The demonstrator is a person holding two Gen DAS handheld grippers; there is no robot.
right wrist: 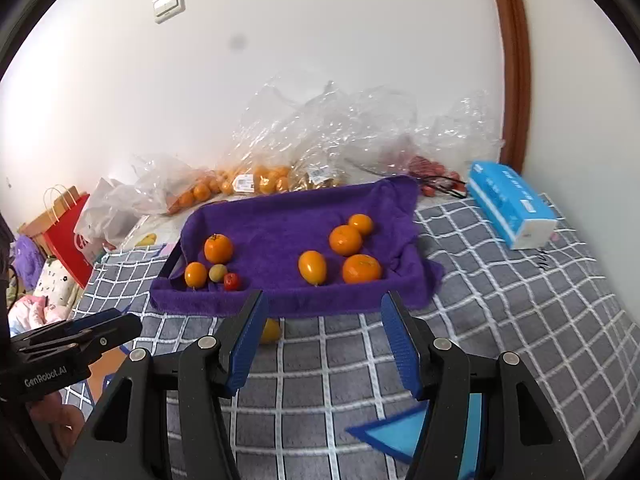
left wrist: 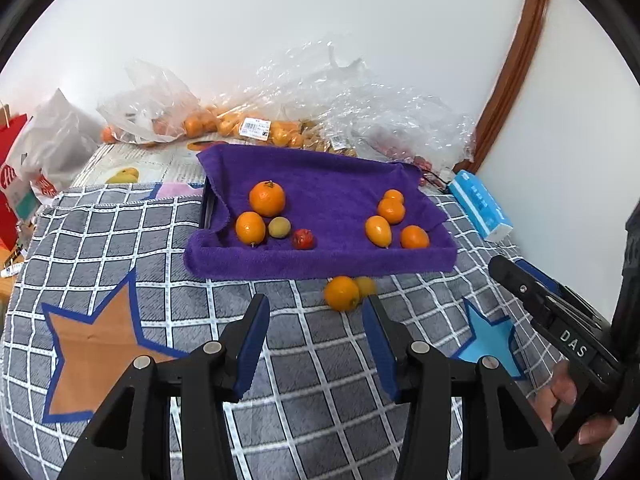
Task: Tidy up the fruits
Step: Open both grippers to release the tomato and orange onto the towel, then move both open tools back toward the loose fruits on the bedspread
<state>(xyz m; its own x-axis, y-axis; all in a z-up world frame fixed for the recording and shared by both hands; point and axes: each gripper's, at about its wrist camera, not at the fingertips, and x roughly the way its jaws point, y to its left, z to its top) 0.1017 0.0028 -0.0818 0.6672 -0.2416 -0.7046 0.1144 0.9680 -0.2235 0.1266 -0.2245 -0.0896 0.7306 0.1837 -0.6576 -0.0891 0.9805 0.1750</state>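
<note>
A tray draped in a purple towel (left wrist: 320, 258) (right wrist: 280, 302) holds two clusters of fruit. On its left lie a large orange (left wrist: 267, 198), a smaller orange (left wrist: 250, 228), a greenish fruit (left wrist: 279, 227) and a red fruit (left wrist: 303, 239). Several oranges (right wrist: 345, 240) sit on its right. One loose orange (left wrist: 341, 293) rests on the blanket in front of the tray, with a yellowish fruit (left wrist: 365, 286) behind it. My left gripper (left wrist: 316, 308) hangs open just short of them, nothing between its fingers. My right gripper (right wrist: 324, 298) is open and empty too; its left finger half hides a loose fruit (right wrist: 271, 330).
A grey checked blanket (left wrist: 312, 380) with star patches covers the surface. Clear plastic bags of fruit (left wrist: 240, 124) line the wall behind the tray. A blue tissue pack (right wrist: 512, 208) lies at the right, and a red paper bag (right wrist: 68, 232) stands at the left.
</note>
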